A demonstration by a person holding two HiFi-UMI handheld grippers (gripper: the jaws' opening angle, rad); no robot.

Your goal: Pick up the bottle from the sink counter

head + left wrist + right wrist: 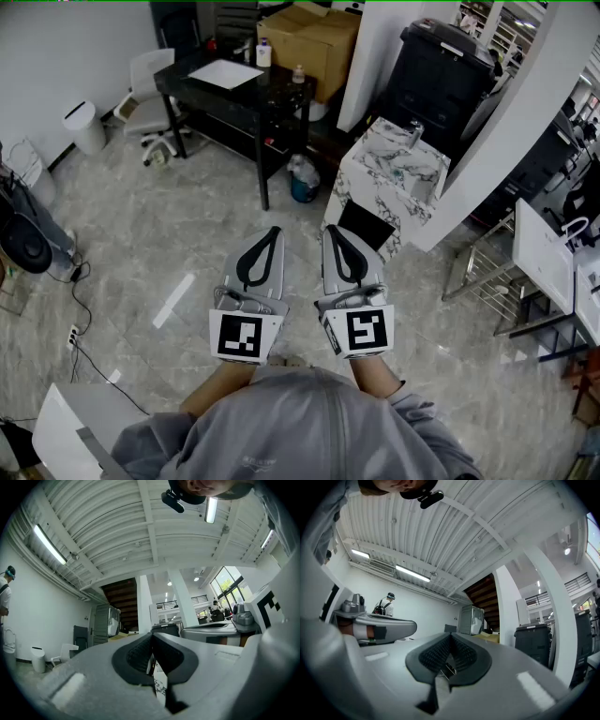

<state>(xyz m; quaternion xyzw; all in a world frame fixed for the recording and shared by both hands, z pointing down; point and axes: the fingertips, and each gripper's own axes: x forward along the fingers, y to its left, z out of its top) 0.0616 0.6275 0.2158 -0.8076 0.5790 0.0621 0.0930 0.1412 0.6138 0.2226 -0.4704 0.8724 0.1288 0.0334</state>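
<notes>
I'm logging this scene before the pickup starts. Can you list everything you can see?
sink counter: one, white marble with grey veins, ahead and to the right of the grippers
small object: one, greyish, far end of the counter, too small to name
desk: one, black, ahead and to the left
paper sheet: one, white, on the desk
white bottle: one, on the desk
brownish bottle: one, on the desk
cardboard boxes: at least two, brown, behind the desk
chair: one, white, left of the desk
bin: one, white, by the left wall
copier: one, black, behind the counter
left gripper: grey, shut, empty
right gripper: grey, shut, empty
</notes>
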